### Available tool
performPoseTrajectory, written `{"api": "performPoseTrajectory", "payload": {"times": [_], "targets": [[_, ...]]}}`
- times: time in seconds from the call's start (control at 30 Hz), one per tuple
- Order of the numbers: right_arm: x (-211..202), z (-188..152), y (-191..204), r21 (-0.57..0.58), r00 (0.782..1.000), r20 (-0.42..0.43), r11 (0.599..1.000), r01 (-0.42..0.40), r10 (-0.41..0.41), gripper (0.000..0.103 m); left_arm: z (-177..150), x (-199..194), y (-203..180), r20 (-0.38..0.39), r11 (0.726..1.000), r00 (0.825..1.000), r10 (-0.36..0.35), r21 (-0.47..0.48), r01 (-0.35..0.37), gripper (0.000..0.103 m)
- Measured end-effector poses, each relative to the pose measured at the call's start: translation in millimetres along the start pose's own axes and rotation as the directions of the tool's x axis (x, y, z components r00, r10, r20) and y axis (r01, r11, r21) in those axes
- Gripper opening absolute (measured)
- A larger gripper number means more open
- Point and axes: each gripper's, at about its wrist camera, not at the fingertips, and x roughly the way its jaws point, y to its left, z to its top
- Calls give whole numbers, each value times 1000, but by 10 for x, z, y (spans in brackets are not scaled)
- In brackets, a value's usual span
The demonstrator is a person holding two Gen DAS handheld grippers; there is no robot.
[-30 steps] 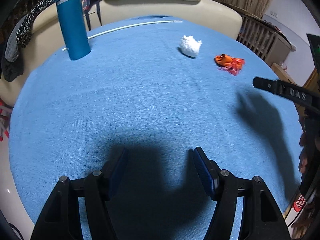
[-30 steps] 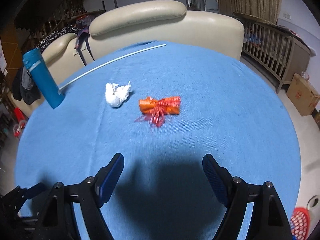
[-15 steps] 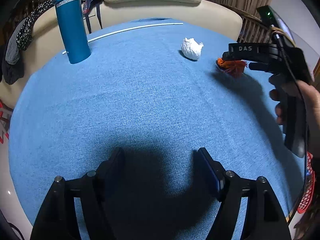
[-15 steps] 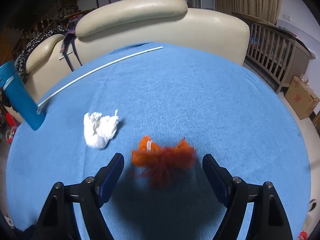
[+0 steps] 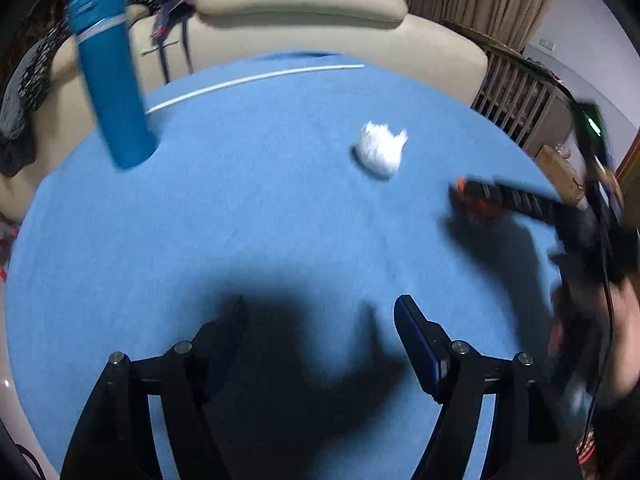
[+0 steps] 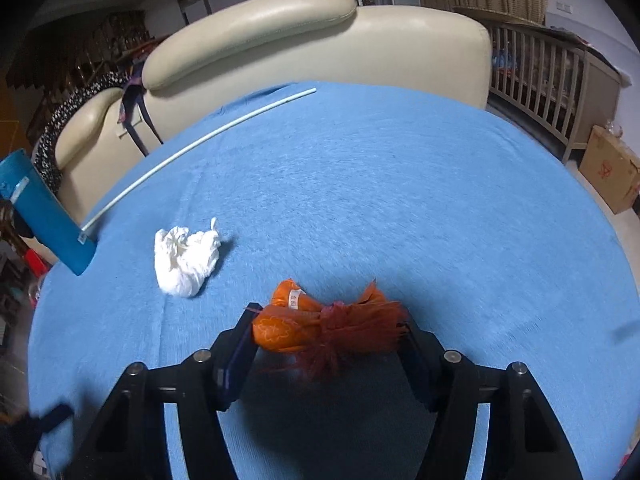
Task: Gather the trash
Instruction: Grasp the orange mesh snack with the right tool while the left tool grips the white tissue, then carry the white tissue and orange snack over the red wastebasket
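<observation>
Closing on an orange mesh bundle [image 6: 320,326], the right gripper [image 6: 326,330] has its pads at either end of the bundle, which lies on the blue tablecloth [image 6: 400,200]. Whether the pads are pressing cannot be told. The left gripper [image 5: 320,320] hangs over bare cloth, fingers apart, nothing between them. A crumpled white tissue [image 6: 186,256] lies just left of the bundle. A blue bottle [image 5: 110,76] stands at the far left edge, beside a thin white rod [image 6: 192,150].
</observation>
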Motion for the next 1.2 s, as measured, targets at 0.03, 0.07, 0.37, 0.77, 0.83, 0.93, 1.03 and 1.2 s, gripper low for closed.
{"api": "performPoseTrajectory", "payload": {"times": [0.03,0.07,0.37,0.77,0.83,0.93,1.03,1.2], "targets": [[-47,-40,-33,2,1000,5,1000,-3,3,68,92,48,-58,6,1000,1000,-8,3,8,76],[-107,-93,-62,4,1000,9,1000,-8,8,68,150,72,-97,13,1000,1000,-16,6,16,76],[-435,-438,-218,13,999,5,999,-32,32,68,876,685,-636,12,998,1000,-2,57,2,76],[-558,-564,-119,12,998,13,998,-55,55,68,850,867,-486,-60,999,997,51,21,-49,26],[-582,-581,-77,4,998,15,998,-57,57,68,713,741,-451,-59,998,996,60,27,-58,26],[-626,-646,15,-6,998,14,998,-60,60,68,525,578,-408,-49,996,996,79,37,-77,26],[-681,-746,85,-7,998,10,998,-62,62,68,311,382,-315,-36,996,995,89,28,-88,26],[-817,-937,206,-9,998,14,998,-69,69,68,106,223,-223,-22,994,995,102,28,-101,26]]}}
